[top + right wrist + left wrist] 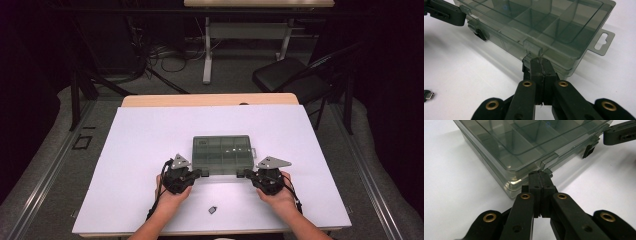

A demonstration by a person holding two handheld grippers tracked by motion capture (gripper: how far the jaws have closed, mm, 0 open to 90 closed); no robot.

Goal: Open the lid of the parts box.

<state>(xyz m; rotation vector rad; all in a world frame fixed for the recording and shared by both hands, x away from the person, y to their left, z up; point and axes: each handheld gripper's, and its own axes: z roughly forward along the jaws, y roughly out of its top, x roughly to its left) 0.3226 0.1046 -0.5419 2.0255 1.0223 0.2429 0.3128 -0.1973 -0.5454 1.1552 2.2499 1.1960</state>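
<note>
The left gripper (540,176) is pressing its closed jaws against a front latch (549,160) of the smoky plastic box (524,142), with nothing showing between the pads. The right gripper (540,62) is likewise holding its jaws closed, tips meeting the box's other front latch (532,48). The box (221,155) is lying flat, lid down, near the middle of the white table (150,135), between both grippers. A small dark connector (212,210) is lying near the front edge, between the person's forearms.
</note>
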